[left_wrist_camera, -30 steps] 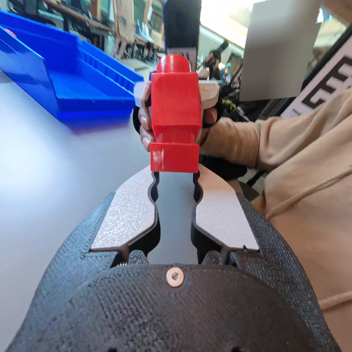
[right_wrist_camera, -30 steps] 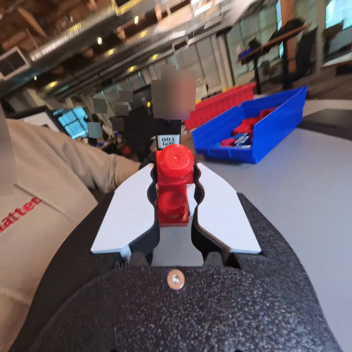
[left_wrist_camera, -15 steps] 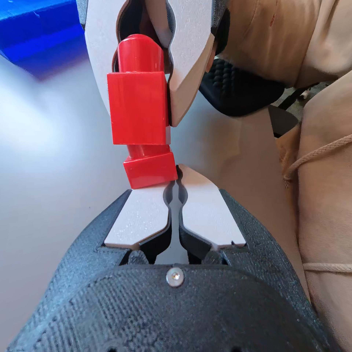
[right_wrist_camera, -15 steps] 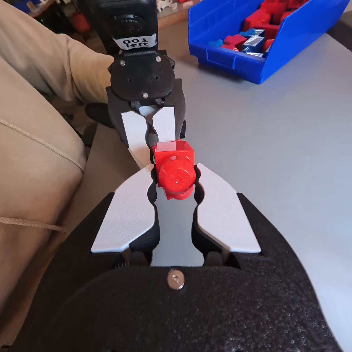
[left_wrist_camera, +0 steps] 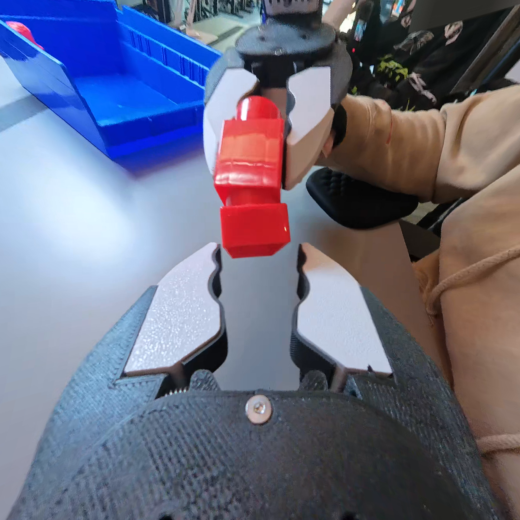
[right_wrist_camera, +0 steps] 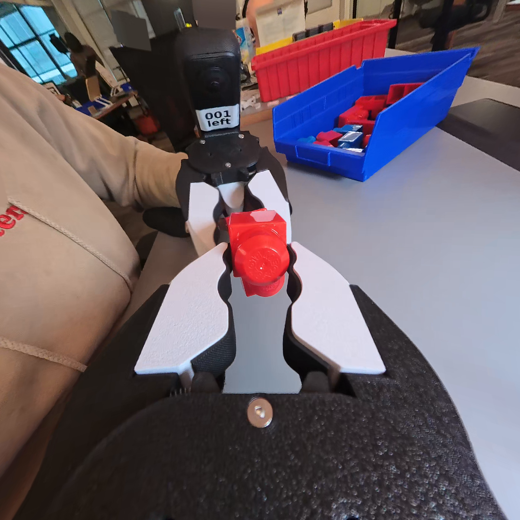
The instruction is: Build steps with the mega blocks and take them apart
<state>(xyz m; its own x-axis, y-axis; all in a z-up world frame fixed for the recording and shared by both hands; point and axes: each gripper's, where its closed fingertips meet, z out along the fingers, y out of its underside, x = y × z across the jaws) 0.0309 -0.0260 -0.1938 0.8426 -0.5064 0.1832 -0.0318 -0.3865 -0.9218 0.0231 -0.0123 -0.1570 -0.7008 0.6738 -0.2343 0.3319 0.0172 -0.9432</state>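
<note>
Two red mega blocks are stacked, with a gap between them where the joining stud shows. My right gripper is shut on the larger red block; in the left wrist view this gripper holds that block above the grey table. The smaller red block sticks out from it towards my left gripper. The left gripper is open, its fingertips flanking the small block's near end without touching. In the right wrist view the left gripper sits just behind the small block.
A blue bin with several red and blue blocks stands on the grey table; it also shows in the left wrist view. A red bin stands farther back. A person's beige sleeves border the table edge. Spacing between my two grippers at the tips: around 4 cm.
My left gripper, shut beside the small block half a second ago, has opened. Both grippers have tilted back up, so the bins show again. The right gripper still holds the larger block.
</note>
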